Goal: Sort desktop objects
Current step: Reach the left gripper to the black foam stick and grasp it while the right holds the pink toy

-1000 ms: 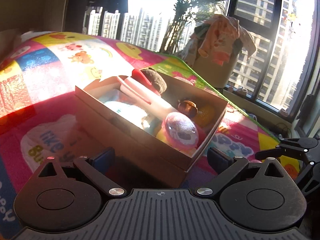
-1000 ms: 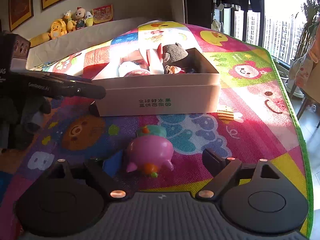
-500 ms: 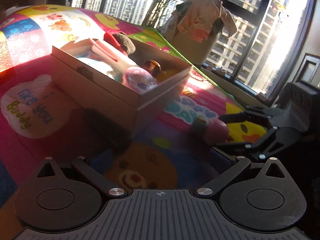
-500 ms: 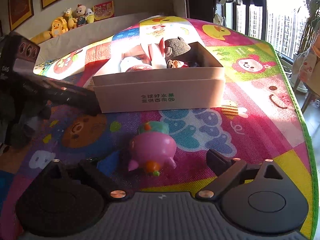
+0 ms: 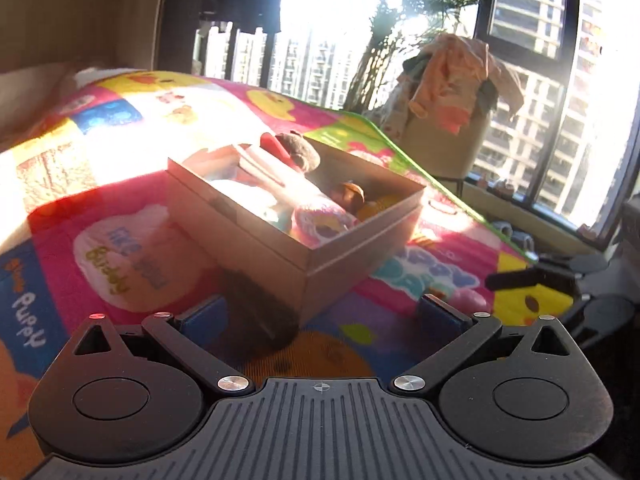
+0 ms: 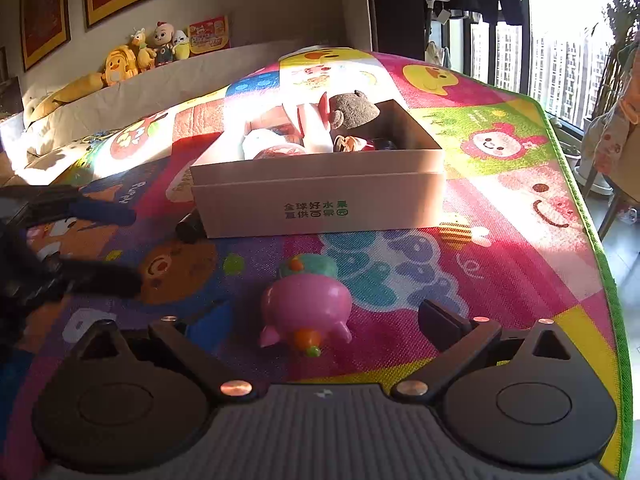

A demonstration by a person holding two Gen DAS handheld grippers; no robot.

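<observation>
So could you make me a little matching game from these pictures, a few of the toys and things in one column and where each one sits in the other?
Things:
1. pink plastic pig toy
2. brown plush bear
3. white cardboard box
4. row of yellow plush toys

Places:
A. on the ledge by the wall
B. on the mat between the right gripper's open jaws
C. inside the box
D. on the colourful play mat, beyond the pig

Pairs: 1-B, 2-C, 3-D, 4-A
</observation>
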